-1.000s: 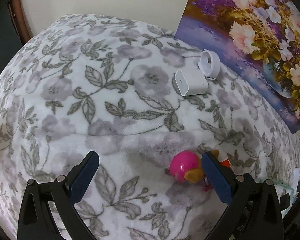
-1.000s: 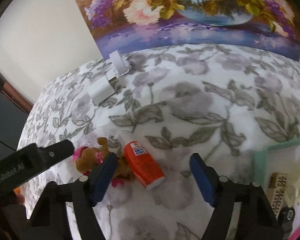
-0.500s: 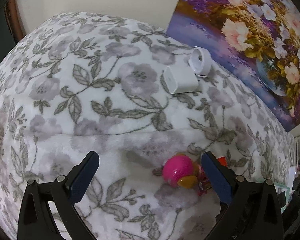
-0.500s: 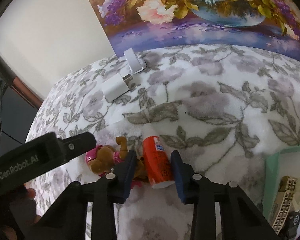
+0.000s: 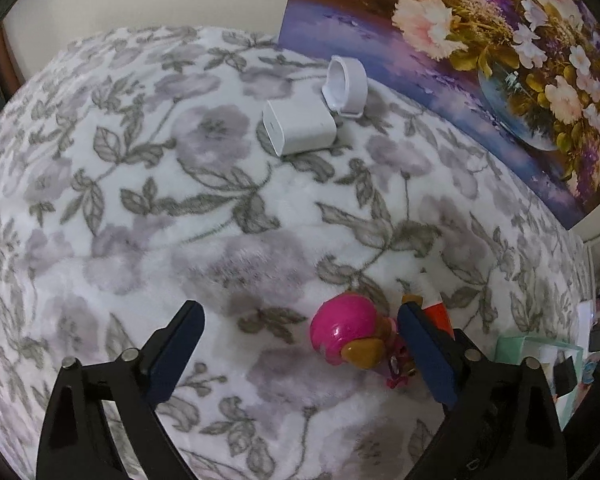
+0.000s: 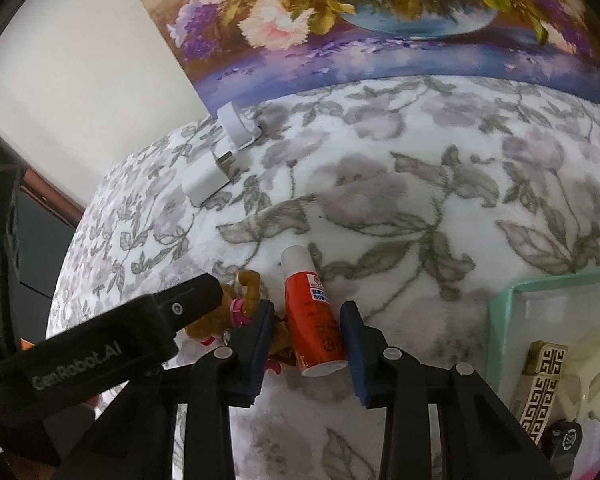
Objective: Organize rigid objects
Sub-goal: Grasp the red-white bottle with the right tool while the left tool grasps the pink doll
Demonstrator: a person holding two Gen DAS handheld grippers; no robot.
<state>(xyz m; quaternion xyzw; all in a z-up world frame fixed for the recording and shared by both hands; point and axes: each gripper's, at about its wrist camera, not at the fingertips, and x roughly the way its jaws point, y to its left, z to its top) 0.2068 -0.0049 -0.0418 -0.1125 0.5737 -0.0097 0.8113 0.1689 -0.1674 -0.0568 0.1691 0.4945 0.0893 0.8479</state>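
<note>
Right wrist view: "GenRobot.AI" marks the wide-open left hand-held gripper [image 6: 112, 344]; right hand-held gripper [image 6: 306, 332] pinches the red tube [image 6: 314, 316].

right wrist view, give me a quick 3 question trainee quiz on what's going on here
1. True or false: the right gripper has its jaws around the orange bottle.
2. Which lies nearer the flower painting: A) the white charger B) the toy dog C) the green tray?
3. Fill in: the left gripper has its jaws ____.

Key: 1 true; 2 A; 3 open, with the toy dog between them near one jaw.
</note>
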